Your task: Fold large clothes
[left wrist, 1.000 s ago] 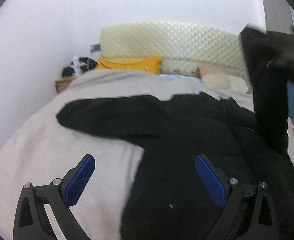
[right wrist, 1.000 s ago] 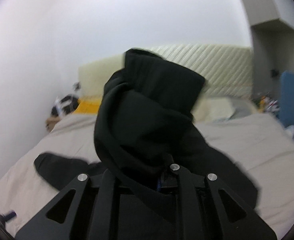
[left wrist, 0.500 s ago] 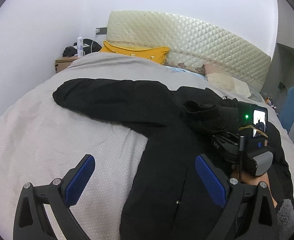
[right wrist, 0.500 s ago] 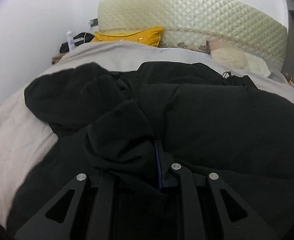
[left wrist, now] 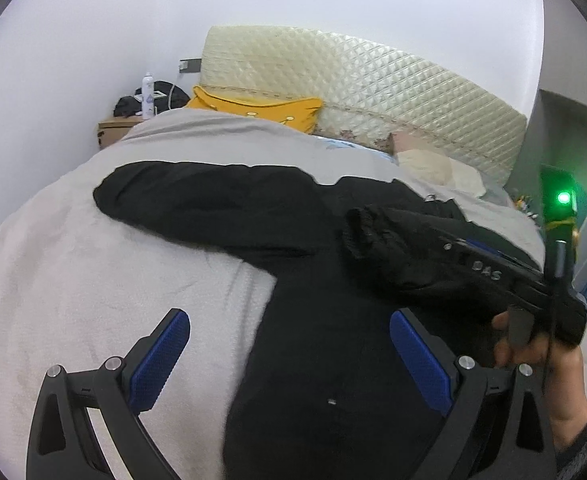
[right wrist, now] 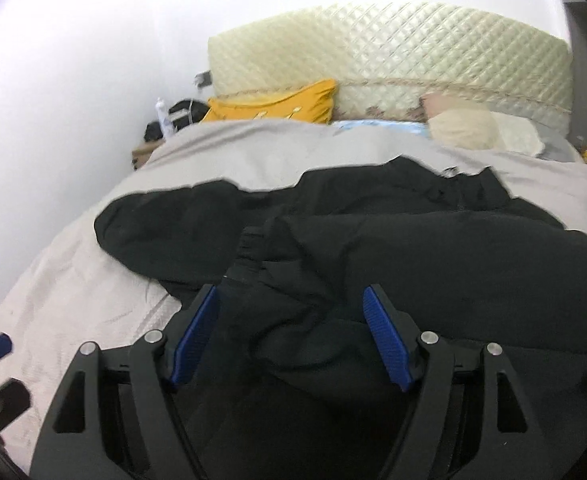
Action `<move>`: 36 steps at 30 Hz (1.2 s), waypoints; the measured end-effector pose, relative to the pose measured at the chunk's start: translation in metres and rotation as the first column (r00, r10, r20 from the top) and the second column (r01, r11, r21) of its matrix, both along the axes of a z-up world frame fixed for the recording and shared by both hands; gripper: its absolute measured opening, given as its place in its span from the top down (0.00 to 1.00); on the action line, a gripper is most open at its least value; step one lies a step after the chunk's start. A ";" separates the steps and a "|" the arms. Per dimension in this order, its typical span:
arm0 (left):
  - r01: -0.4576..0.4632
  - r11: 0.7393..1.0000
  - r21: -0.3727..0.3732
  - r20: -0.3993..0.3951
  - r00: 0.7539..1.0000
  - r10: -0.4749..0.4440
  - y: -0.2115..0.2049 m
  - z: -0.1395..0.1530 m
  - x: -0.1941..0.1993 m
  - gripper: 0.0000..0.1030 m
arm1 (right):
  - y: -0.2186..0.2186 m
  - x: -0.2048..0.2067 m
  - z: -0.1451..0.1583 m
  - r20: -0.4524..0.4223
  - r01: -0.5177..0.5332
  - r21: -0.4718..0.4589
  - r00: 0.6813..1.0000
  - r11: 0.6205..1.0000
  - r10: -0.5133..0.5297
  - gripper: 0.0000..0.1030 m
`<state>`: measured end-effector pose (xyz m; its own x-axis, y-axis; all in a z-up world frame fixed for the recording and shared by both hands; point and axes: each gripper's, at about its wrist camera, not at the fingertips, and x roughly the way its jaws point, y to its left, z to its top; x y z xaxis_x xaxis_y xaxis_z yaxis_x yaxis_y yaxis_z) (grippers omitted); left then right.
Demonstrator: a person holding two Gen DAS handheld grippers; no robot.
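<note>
A large black jacket (left wrist: 317,320) lies spread on the bed, its left sleeve (left wrist: 197,204) stretched out to the left. Its right sleeve (right wrist: 293,264) is folded across the jacket's body, cuff (left wrist: 367,232) pointing left. My left gripper (left wrist: 289,360) is open and empty, low over the jacket's left edge. My right gripper (right wrist: 291,332) is open, its blue pads (right wrist: 195,332) on either side of the folded sleeve, not pinching it. The right gripper's body (left wrist: 493,276) also shows in the left wrist view, held by a hand.
The bed has a light grey cover (left wrist: 73,280). A yellow pillow (left wrist: 261,110), a cream pillow (right wrist: 465,128) and a quilted cream headboard (left wrist: 353,92) are at the far end. A nightstand with a bottle (left wrist: 147,94) stands at the far left.
The right gripper carried the right sleeve from up high down across the jacket's body, then opened and let it go. The left gripper stayed open and nearly still.
</note>
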<state>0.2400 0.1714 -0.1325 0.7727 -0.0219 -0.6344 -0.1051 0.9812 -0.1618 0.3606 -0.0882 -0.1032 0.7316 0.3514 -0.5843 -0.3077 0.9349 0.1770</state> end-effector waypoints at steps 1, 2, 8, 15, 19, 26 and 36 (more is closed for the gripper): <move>0.012 1.000 -0.003 0.012 1.000 -0.012 -0.006 0.006 -0.004 0.01 | -0.009 -0.008 0.008 0.011 0.014 0.007 1.000 1.000 -0.014 0.28; 0.019 1.000 -0.001 0.023 1.000 -0.019 -0.010 0.010 -0.008 0.01 | -0.016 -0.013 0.013 0.019 0.027 0.005 0.999 1.000 -0.027 0.28; 0.119 0.991 0.063 0.051 0.991 -0.122 -0.048 0.023 -0.024 0.01 | -0.056 -0.053 0.046 0.068 0.111 -0.016 0.992 0.994 -0.110 0.28; 0.131 0.990 0.045 0.034 0.991 -0.133 -0.051 0.016 -0.026 0.01 | -0.109 -0.107 0.071 0.114 0.185 -0.020 0.977 0.983 -0.182 0.27; 0.127 0.991 0.048 0.046 0.991 -0.129 -0.056 0.017 -0.031 0.01 | -0.140 -0.139 0.085 0.150 0.220 -0.024 0.965 0.975 -0.214 0.27; 0.152 0.987 0.052 0.059 0.986 -0.155 -0.075 0.014 -0.044 0.01 | -0.178 -0.191 0.094 0.145 0.259 0.008 0.955 0.966 -0.257 0.23; 0.171 0.983 0.058 0.025 0.985 -0.173 -0.089 0.001 -0.053 0.01 | -0.198 -0.252 0.089 0.194 0.277 0.028 0.941 0.961 -0.277 0.22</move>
<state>0.1873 0.0828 -0.1311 0.7790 -0.1213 -0.6152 0.0701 0.9918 -0.1068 0.1088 -0.2858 -0.0144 0.8992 0.1190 -0.4210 -0.0652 0.9880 0.1400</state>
